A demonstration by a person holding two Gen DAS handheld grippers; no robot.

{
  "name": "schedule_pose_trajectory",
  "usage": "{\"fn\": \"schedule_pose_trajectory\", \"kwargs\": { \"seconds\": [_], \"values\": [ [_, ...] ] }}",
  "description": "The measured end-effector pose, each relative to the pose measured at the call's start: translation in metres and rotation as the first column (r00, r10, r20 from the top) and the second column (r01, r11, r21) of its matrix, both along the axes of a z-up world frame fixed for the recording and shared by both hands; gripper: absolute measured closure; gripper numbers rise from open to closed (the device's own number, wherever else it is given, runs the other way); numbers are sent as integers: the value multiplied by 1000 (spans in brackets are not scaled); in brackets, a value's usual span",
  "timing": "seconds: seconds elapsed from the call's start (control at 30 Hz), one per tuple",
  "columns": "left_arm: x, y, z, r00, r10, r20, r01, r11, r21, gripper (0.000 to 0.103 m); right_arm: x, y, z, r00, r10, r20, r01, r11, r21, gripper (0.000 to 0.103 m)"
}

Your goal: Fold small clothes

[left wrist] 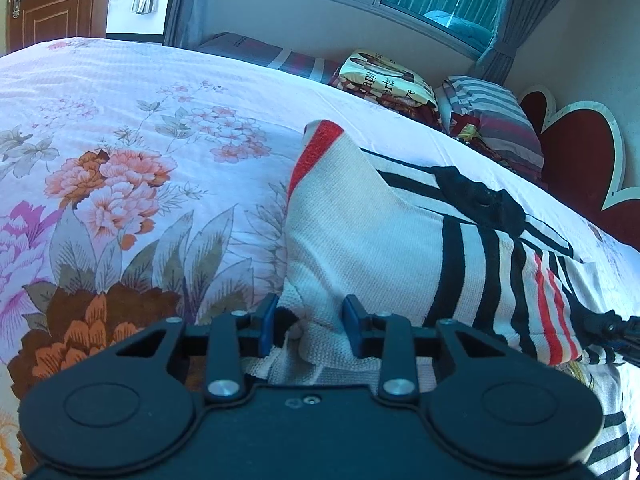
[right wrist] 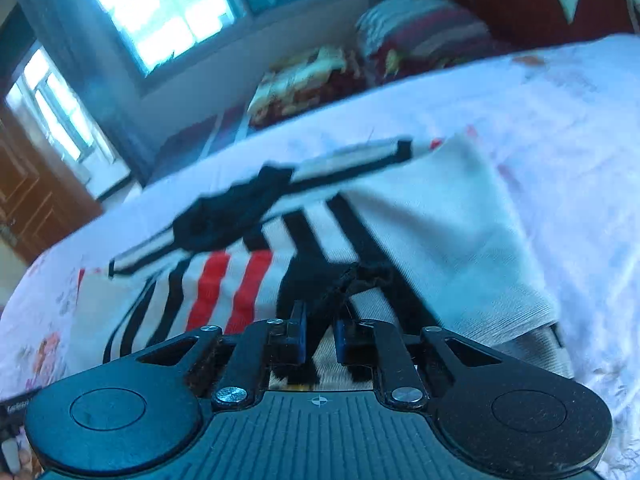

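the small cream knit sweater with black and red stripes [left wrist: 360,232] lies on the bed, on the white bedspread printed with pink and orange flowers [left wrist: 120,140], with one sleeve with a red cuff [left wrist: 320,136] sticking up and away toward the far side. a black patch [left wrist: 480,200] sits across the striped chest area.

the left hand-held gripper [left wrist: 310,326] is down at the near edge of the sweater. a bunched fold of the cream knit sits between its blue pads [left wrist: 267,326], and the pads look like they're against the fabric on both sides, so it reads as grasping the sweater's edge.

the right wrist view is blurry. the right hand-held gripper [right wrist: 320,340] is over the striped part of the same sweater [right wrist: 440,220], with a dark bit of trim [right wrist: 360,276] bunched just ahead of its fingertips. its jaws stand close together with striped fabric showing in the narrow gap, but with the blur there's no telling whether the pads actually pinch it. in the left view, the tip of the right hand-held gripper pokes in at the right edge, touching the sweater's striped side.

past the bed there's a folded printed blanket [left wrist: 388,80], a striped pillow [left wrist: 500,120], a red heart-shaped headboard [left wrist: 572,160], grey curtains [left wrist: 504,20] by the window and a brown wooden door [left wrist: 60,0].
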State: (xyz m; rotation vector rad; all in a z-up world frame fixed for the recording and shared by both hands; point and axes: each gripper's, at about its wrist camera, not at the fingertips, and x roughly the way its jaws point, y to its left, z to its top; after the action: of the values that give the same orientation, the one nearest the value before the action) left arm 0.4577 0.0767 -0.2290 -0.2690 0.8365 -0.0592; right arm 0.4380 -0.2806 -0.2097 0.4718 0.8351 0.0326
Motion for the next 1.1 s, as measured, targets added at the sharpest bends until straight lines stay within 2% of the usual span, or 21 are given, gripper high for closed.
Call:
{"fn": "schedule_pose_trajectory", "kwargs": {
  "seconds": [0.1,0.23,0.27,0.33,0.4,0.47,0.53,0.6,0.67,0.73,0.8,0.87,0.93,1.0,1.1],
  "values": [
    [1,-2,0,1000,0,-2,0,1000,11,69,1,-8,-7,999,-33,-12,34,997,69,89],
    [1,-4,0,1000,9,3,-9,1000,26,69,8,-4,-4,999,-35,-11,35,998,47,91],
    [0,-5,-1,1000,11,5,-11,1000,26,69,9,0,4,1000,-23,20,23,1000,16,97],
    [0,-5,-1,1000,16,7,-16,1000,25,69,8,12,27,992,22,124,-16,998,-55,97],
    [1,-5,-1,1000,18,7,-18,1000,26,68,2,19,51,970,73,230,-54,994,-90,97],
    [1,-6,-1,1000,19,8,-19,999,32,67,-2,21,60,958,111,266,-79,989,-127,97],
    [1,-7,-1,1000,22,7,-22,999,37,66,-2,15,46,971,109,214,-75,984,-160,97],
    [1,-9,-2,1000,16,9,-17,998,53,64,4,5,16,993,79,90,-63,983,-173,96],
    [1,-10,-2,1000,11,8,-11,998,61,63,3,-1,-3,998,53,18,-48,977,-207,94],
    [2,-9,0,1000,5,-3,-5,998,58,63,-8,-3,-3,999,18,31,-9,961,-276,81],
    [3,-7,5,1000,0,-19,1,998,56,62,-15,-6,4,999,-10,48,24,952,-307,80],
    [3,-7,12,1000,-3,-20,5,998,60,62,-22,-10,16,996,-3,90,27,964,-266,80],
    [5,-7,19,1000,-10,-3,11,997,74,55,-24,-4,31,989,40,140,-1,964,-267,80],
    [11,-8,23,1000,-6,5,5,996,86,43,-20,11,39,982,95,163,-51,966,-255,80],
    [28,-7,23,1000,9,3,-10,996,88,43,-13,31,37,978,150,146,-117,970,-213,80]
  ]
}}
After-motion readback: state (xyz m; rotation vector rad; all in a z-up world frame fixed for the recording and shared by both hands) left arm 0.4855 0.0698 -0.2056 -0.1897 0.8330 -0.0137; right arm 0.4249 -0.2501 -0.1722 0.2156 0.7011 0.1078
